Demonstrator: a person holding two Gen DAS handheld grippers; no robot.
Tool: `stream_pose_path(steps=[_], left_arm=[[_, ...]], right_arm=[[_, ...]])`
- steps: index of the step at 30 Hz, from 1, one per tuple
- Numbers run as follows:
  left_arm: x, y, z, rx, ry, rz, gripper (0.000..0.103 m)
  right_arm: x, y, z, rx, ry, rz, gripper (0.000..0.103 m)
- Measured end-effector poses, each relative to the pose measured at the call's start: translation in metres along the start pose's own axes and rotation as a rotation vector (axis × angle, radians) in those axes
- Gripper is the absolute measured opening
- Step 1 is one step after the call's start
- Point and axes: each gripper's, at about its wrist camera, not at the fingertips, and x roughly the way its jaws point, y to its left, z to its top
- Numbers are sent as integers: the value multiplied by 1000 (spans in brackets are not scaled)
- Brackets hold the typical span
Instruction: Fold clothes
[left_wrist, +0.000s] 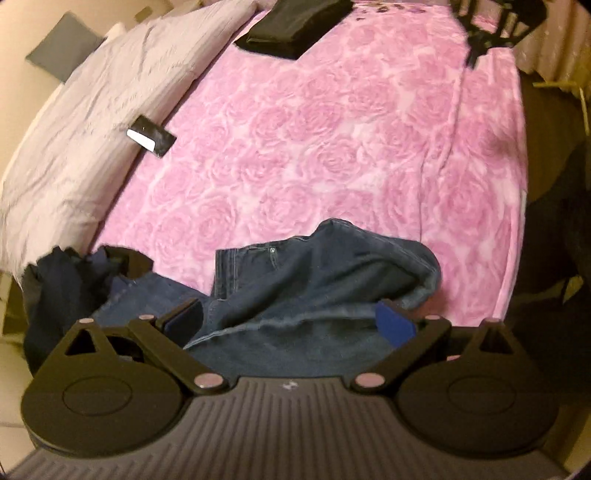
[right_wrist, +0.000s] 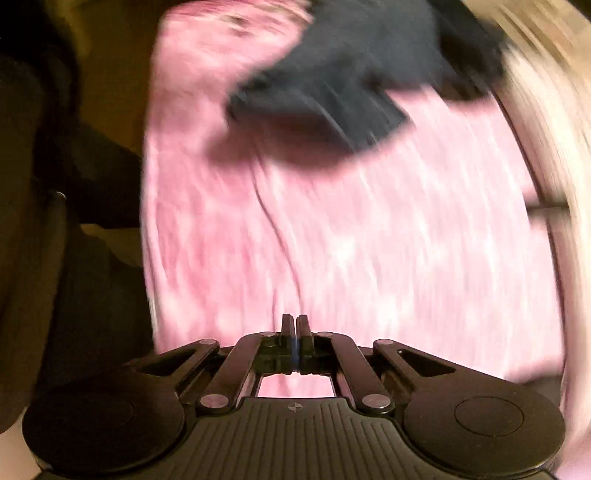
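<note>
1. Left wrist view: a crumpled pair of dark blue denim jeans (left_wrist: 317, 280) lies in a heap on the near edge of the bed, on a pink plush blanket with a raised rose pattern (left_wrist: 332, 147). It is not yet spread or folded; its waistband with a small button faces up.
2. The left tool (left_wrist: 291, 321) stands wide open with denim lying between its blue-padded fingers; nothing is clamped.
3. At the far end rests a flat, neatly folded black garment (left_wrist: 295, 26), so by my judgement at least one piece is done. More dark cloth (left_wrist: 62, 288) is bunched at the left, beside a wrinkled pale lilac duvet (left_wrist: 92, 122) on which lies a small black rectangular object with a white end (left_wrist: 151, 136).
4. Right wrist view, heavily blurred: the right tool (right_wrist: 295, 328) is fully closed with nothing between its fingers, above bare pink blanket.
5. A dark, soft, shapeless mass of cloth (right_wrist: 332, 85) lies well beyond it; I cannot tell which garment it is.
</note>
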Motion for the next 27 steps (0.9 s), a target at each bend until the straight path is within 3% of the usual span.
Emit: stream_pose_path(steps=[2,5,7,8,9,15,19,22,23,24,26,27], left_arm=[[8,4,-2,-32,18,13,98],[20,25,-7,-79,35,48,98],[28,42,-13,-103,41,69,98],[32,51,-17,-100,42,79,98],[36,61,-21,-93,43,89,98],[63,115,-47,-74,15,147,99],[82,148,-68,-121,-30,164,99],[95,159,-82,-149,-45,167,99],[98,160,-86,-157,-48,166,99],[100,161,-89,-165,-50,165,99],[104,162,-94,-184,-52,164,99],[105,162,-96,-195,-50,164,99]], right_arm=[[5,-9,-11,133,-9,-9,0],[18,-23,0,256,-59,-12,0],[29,-38,19,311,-104,-7,34],[35,-46,32,339,-135,-5,70],[43,-57,47,372,-164,10,77],[122,-136,154,616,-308,180,77],[202,-187,229,740,-328,239,76],[252,-208,262,781,-310,287,74],[266,-212,270,776,-293,293,62],[278,-214,277,767,-275,298,40],[288,-210,285,743,-256,280,36],[288,-205,287,724,-253,261,16]])
